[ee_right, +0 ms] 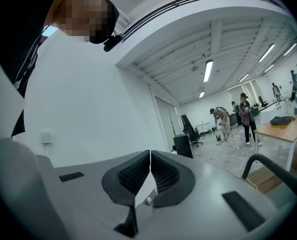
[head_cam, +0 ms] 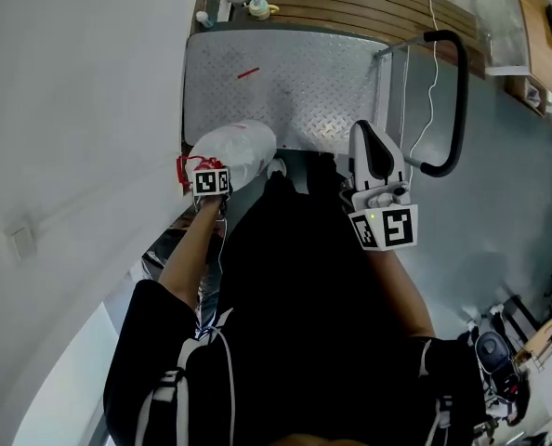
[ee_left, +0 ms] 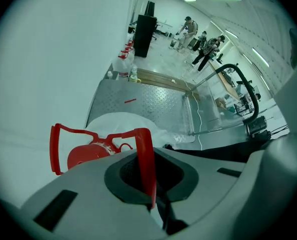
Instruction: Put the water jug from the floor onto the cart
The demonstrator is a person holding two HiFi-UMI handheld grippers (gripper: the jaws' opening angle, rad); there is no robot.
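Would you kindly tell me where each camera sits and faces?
Head view: on the person's head, down at the cart; forearms show.
Left gripper view: on the left hand-held gripper, along jaws clamping the water jug by its handle.
Right gripper view: on the right hand-held gripper, level at a wall; torso shows.
Shared by the first two: jug, cart.
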